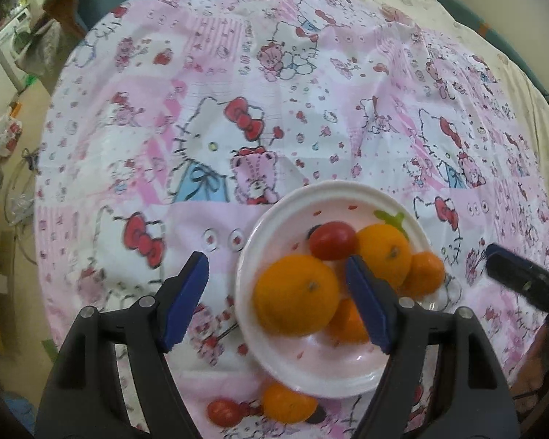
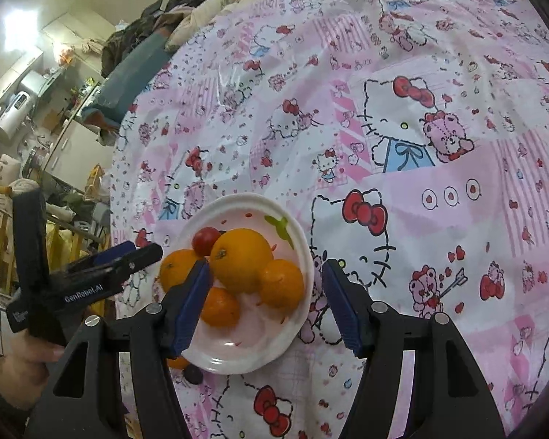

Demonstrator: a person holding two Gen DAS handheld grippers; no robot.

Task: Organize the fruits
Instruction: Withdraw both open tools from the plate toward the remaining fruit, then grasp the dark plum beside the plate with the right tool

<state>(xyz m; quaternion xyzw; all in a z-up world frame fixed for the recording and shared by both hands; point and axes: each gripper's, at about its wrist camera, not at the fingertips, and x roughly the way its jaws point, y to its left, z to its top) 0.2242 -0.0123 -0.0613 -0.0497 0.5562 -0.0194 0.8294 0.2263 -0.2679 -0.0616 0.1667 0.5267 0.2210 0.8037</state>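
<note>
A white bowl [image 1: 252,256] [image 2: 296,241] sits on the Hello Kitty tablecloth and holds several oranges [image 1: 296,298] [image 2: 241,259] and a cherry tomato [image 1: 332,240] [image 2: 205,240]. One small orange [image 1: 288,402] and one cherry tomato [image 1: 223,411] lie on the cloth just in front of the bowl; in the right wrist view the orange [image 2: 177,362] is mostly hidden. My left gripper [image 1: 280,301] is open and empty above the bowl's left side. My right gripper [image 2: 267,309] is open and empty above the bowl's near right part; its finger shows in the left wrist view [image 1: 519,274].
The pink patterned tablecloth [image 1: 238,109] [image 2: 421,146] covers a round table. A dark grape-like item [image 2: 194,375] lies by the bowl's front rim. A cream blanket [image 1: 457,18] lies beyond the far edge. Room clutter and furniture [image 2: 36,109] stand off the table.
</note>
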